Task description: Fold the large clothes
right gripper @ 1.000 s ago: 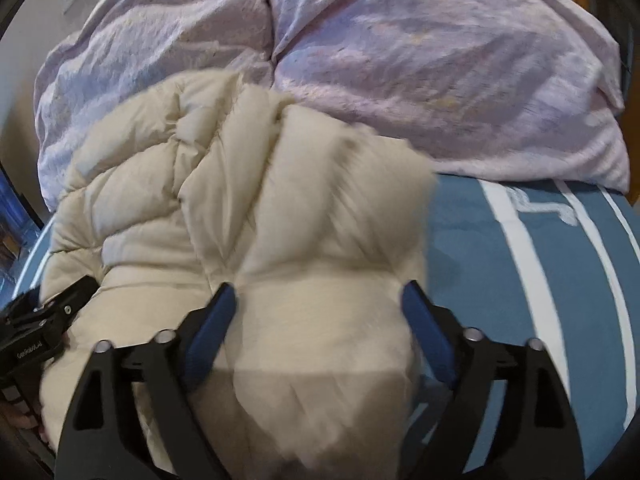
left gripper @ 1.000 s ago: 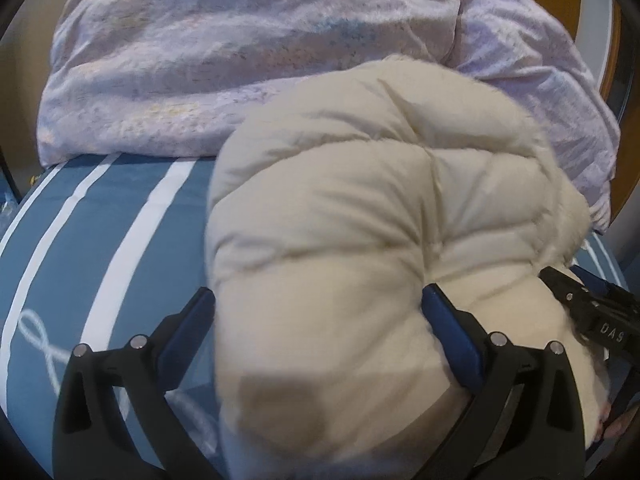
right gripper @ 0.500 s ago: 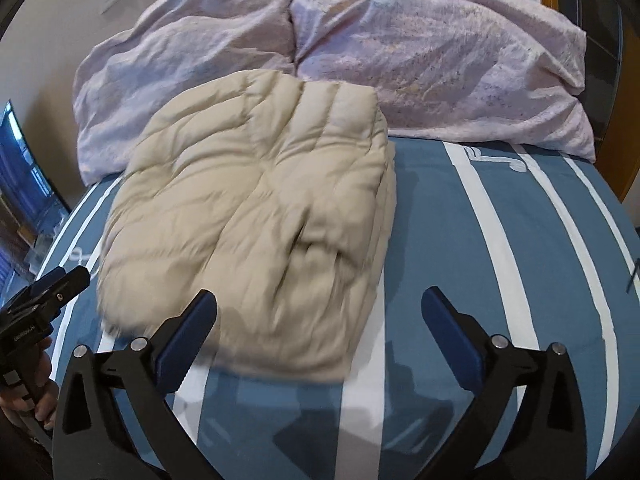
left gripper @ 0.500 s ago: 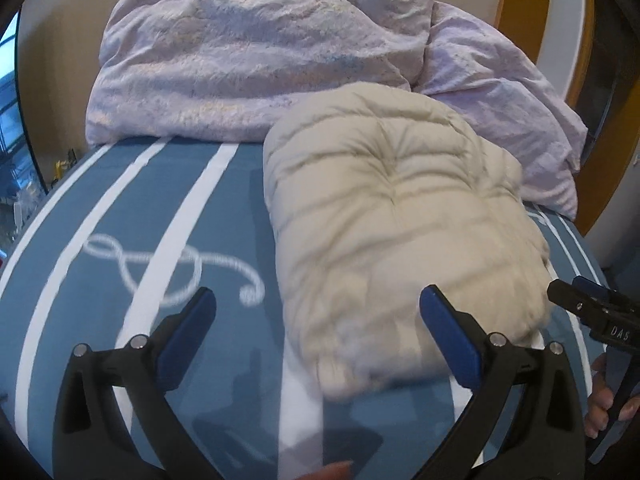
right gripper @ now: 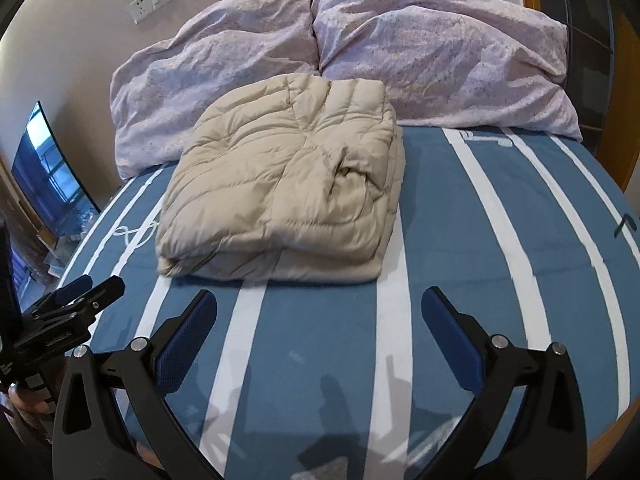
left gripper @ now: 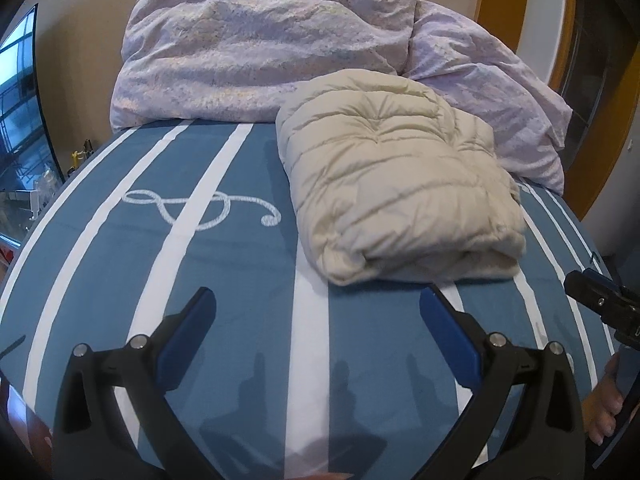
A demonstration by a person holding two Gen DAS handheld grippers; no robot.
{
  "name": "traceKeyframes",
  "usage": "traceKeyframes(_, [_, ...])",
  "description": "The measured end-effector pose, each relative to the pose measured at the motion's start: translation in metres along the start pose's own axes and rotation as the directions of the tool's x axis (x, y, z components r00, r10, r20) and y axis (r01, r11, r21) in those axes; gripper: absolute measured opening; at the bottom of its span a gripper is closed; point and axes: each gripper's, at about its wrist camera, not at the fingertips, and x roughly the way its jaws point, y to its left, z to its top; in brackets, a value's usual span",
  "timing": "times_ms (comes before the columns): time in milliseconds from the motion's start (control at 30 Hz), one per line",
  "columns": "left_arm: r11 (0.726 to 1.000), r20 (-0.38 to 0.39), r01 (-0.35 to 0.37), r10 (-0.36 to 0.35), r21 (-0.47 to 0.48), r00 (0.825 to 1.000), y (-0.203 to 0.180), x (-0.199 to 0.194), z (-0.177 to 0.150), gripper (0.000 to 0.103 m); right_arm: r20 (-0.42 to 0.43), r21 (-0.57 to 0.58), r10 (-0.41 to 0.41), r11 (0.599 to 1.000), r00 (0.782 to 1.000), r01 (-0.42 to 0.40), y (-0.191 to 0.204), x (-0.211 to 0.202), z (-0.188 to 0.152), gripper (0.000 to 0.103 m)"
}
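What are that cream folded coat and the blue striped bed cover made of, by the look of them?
The coat looks like a padded, quilted jacket: puffy stitched channels and a slight sheen suggest a thin synthetic shell over down or fibre filling, though the filling can't be seen. The bed cover looks like matte woven cloth, probably cotton: flat, dull, with printed white stripes.

A folded cream jacket (left gripper: 394,196) lay on the striped blue bed (left gripper: 240,280), touching lilac pillows (left gripper: 264,52); the left gripper (left gripper: 318,312) gaped empty.
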Motion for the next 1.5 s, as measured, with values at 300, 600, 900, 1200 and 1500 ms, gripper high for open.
traceKeyframes(300, [0.999, -0.01, 0.041, -0.04, 0.006, 0.999, -0.008, -0.02, -0.017, 0.101, -0.015, 0.013, 0.026, 1.0, 1.0, -0.026, 0.007, -0.017, -0.018, 0.102])
traceKeyframes(600, [0.997, -0.006, 0.075, -0.075, 0.001, 0.997, -0.013, -0.036, -0.025, 0.101, -0.021, -0.015, 0.043, 0.999, 0.999, -0.044, 0.016, -0.032, -0.024, 0.102])
traceKeyframes(900, [0.995, -0.011, 0.104, -0.104, 0.004, 0.994, -0.019, -0.044, -0.026, 0.101, -0.019, -0.011, 0.058, 0.998, 0.998, -0.058, 0.017, -0.04, -0.025, 0.102])
traceKeyframes(1200, [0.994, -0.007, 0.107, -0.107, 0.01, 0.994, -0.023, -0.048, -0.025, 0.101, -0.024, -0.006, 0.066, 0.998, 0.998, -0.066, 0.019, -0.041, -0.025, 0.102])
traceKeyframes(1500, [0.994, -0.008, 0.113, -0.113, 0.007, 0.994, -0.025, -0.049, -0.026, 0.101, -0.024, -0.005, 0.072, 0.997, 0.997, -0.072, 0.02, -0.041, -0.025, 0.102])
